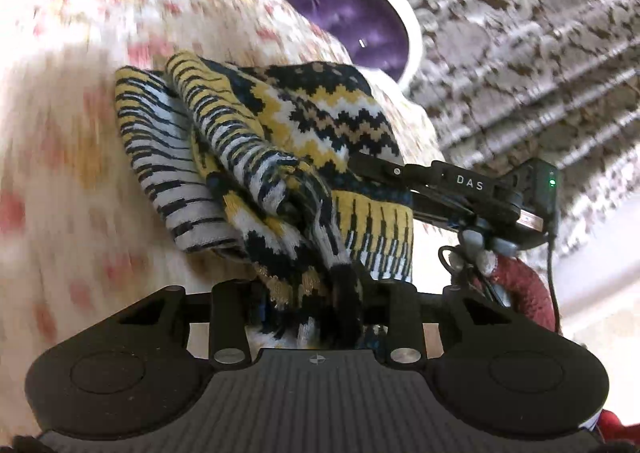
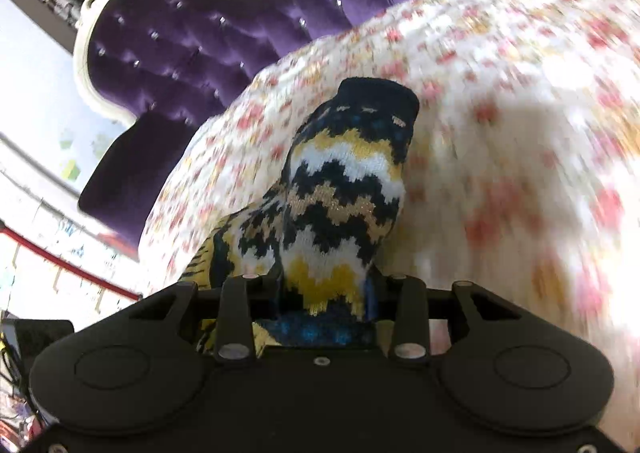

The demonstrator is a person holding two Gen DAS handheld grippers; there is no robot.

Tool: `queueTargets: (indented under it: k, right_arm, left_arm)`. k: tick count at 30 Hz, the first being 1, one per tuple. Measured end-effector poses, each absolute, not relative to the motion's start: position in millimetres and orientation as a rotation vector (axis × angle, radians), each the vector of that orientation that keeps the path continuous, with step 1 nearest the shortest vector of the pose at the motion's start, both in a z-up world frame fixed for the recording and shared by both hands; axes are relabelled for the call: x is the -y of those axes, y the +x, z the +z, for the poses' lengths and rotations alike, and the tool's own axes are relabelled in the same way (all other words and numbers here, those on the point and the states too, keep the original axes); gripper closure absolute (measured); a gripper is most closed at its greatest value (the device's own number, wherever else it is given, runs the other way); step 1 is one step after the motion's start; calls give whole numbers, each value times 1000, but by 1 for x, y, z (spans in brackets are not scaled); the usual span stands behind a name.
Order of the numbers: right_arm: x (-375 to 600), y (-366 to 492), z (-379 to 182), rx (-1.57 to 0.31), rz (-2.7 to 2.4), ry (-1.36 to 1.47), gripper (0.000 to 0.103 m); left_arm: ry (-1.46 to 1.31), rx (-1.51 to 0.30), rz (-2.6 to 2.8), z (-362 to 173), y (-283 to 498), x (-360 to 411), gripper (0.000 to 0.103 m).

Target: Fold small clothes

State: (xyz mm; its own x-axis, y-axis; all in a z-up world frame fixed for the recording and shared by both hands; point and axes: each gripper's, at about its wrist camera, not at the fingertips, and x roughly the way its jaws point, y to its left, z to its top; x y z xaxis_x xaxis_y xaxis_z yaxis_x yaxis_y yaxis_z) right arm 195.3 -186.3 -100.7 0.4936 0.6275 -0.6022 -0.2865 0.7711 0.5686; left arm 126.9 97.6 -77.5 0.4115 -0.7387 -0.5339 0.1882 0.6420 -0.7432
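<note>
Closest to each lens, black linkage of a hand-held gripper with bunched knit rising from between the fingers. Left hand-held gripper (image 1: 316, 317) clamped on a dark, fringed corner of the knit garment (image 1: 280, 157), yellow, black and white in zigzags and stripes. Right hand-held gripper (image 2: 320, 313) clamped on another part of the same garment (image 2: 340, 189), near a blue band; also seen from the left wrist view, reaching in from the right side (image 1: 360, 161) with fingers closed on the cloth. Garment held up between the two grips, crumpled, above the floral bedspread (image 2: 520, 113); long axis running away from the right lens, toward the dark ribbed end at top; in the left view, striped folds fanning out to the left. Bedspread blurred, broad and bare to the right of the garment in the right view. Purple tufted headboard (image 2: 200, 45) with a white frame bounding the bed beyond. Patterned curtain (image 1: 520, 33) behind it.
</note>
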Motion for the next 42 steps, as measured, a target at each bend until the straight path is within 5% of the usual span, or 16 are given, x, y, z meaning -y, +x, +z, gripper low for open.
queueTargets:
  k: [9,15,20,29,42]
  right_arm:
    - [201,102,-107,-863,600,431,48]
    - [211,67,-98,-698,483,386,34]
    - [201,51,-79,-544,374,244,22]
    - [180,54,-91,-535,249,101,6]
    - [166,23,-92,-471,158,25,1]
  left_arm:
    - [-570,-994,-561,-87,55,-97,62]
    - [-375,-794,-386,-45,31,-97,60]
    - [-216,-627,-359,-13,29,-67,39]
    - [-34,-573,-265,-35,54,-21,36]
    - [130,-572,8,-39,35,-29,36]
